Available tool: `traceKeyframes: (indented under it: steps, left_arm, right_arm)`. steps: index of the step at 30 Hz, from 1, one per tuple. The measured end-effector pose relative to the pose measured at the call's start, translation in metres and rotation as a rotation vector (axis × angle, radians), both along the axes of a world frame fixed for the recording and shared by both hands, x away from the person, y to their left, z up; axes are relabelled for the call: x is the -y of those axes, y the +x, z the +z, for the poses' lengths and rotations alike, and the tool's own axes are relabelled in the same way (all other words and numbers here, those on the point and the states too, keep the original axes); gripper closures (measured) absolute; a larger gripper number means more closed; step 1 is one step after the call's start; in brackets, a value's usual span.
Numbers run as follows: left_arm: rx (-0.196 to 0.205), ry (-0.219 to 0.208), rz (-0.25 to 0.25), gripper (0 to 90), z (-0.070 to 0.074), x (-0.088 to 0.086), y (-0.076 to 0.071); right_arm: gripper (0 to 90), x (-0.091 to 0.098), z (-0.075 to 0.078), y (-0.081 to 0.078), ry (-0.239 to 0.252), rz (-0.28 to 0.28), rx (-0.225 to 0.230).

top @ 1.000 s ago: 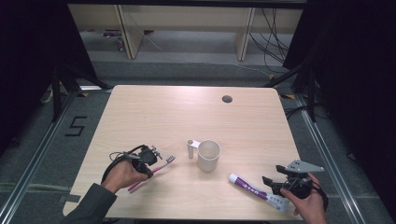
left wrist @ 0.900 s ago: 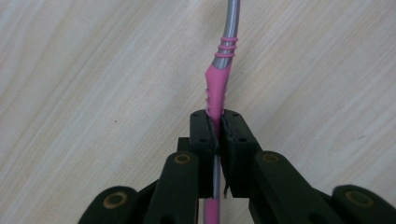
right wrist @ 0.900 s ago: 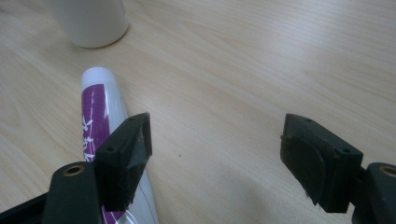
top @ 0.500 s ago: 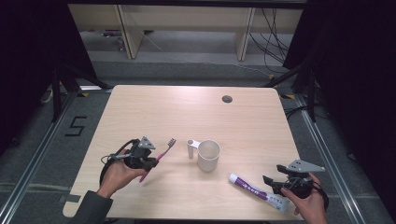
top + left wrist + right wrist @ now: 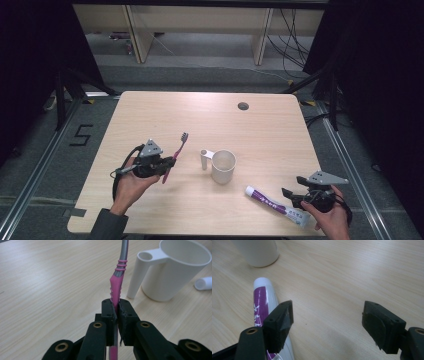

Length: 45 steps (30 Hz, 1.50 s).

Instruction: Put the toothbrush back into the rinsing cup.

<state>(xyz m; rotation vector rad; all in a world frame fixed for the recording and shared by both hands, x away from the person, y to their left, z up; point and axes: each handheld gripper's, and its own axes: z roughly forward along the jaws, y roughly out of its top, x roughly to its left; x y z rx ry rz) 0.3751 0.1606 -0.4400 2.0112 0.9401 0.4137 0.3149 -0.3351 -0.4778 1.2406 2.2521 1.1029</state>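
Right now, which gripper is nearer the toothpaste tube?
Right. The right gripper hovers open right over the toothpaste tube, one jaw above its body. The left gripper is across the table beyond the cup, shut on the toothbrush.

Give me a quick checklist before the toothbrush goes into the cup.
1. Left tool clamped on toothbrush handle: ok.
2. Toothbrush lifted off table, bristle end pointing away from the person: ok.
3. Cup upright, mouth open: ok.
4. Cup empty inside: cannot tell.
5. Right tool open, holding nothing: ok.
6. Toothpaste tube lying flat, apart from cup: ok.
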Motion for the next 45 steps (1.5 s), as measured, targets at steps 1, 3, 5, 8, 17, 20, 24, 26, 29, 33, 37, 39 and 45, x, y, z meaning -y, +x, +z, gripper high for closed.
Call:
traceKeyframes:
  steps: [1, 3, 5, 8, 17, 20, 24, 26, 29, 33, 37, 39, 45]
  left_arm:
    - [0.009, -0.022, 0.011, 83.3, 0.0, 0.001, 0.0]
    - [0.039, -0.04, 0.027, 83.3, 0.002, 0.001, 0.0]
    - [0.063, -0.031, 0.028, 83.3, 0.005, -0.001, 0.0]
    - [0.099, -0.067, 0.038, 83.3, 0.006, 0.001, 0.0]
    - [0.162, -0.157, 0.065, 83.2, 0.007, 0.006, 0.004]
    - [0.169, -0.172, 0.062, 83.2, 0.009, 0.009, 0.006]
    - [0.176, -0.21, 0.059, 83.2, 0.013, 0.014, 0.008]
    - [0.191, -0.221, 0.06, 83.2, 0.015, 0.017, 0.009]
    - [0.207, -0.248, 0.053, 83.2, 0.019, 0.02, 0.012]
    - [0.214, -0.28, 0.047, 83.2, 0.021, 0.024, 0.017]
    - [0.221, -0.288, 0.05, 83.2, 0.025, 0.029, 0.02]
    - [0.227, -0.296, 0.041, 83.2, 0.026, 0.031, 0.021]
    - [0.232, -0.313, 0.019, 83.2, 0.031, 0.039, 0.025]
  right_arm:
    - [26.1, -0.001, 0.0, 0.0, 0.005, -0.002, -0.014]
    - [26.1, 0.0, 0.0, 0.0, 0.0, 0.001, -0.002]
    - [26.1, -0.001, 0.0, 0.0, 0.005, 0.0, -0.01]
    - [26.1, 0.0, 0.0, 0.0, 0.007, -0.001, -0.014]
    - [26.1, 0.0, 0.0, 0.0, 0.009, 0.0, -0.017]
    - [26.1, 0.0, -0.001, 0.0, 0.01, -0.001, -0.008]
    - [26.1, 0.0, -0.001, 0.001, 0.01, 0.0, -0.003]
    - [26.1, 0.0, -0.001, 0.001, 0.011, 0.0, -0.005]
    - [26.1, 0.0, -0.001, 0.001, 0.01, 0.001, -0.005]
    - [26.1, -0.001, -0.001, 0.0, 0.014, 0.001, -0.01]
    - [26.1, 0.001, -0.002, 0.003, 0.003, 0.015, 0.008]
    - [26.1, 0.001, -0.002, 0.003, 0.001, 0.015, 0.009]
    - [26.1, 0.001, -0.001, 0.003, 0.002, 0.015, 0.009]
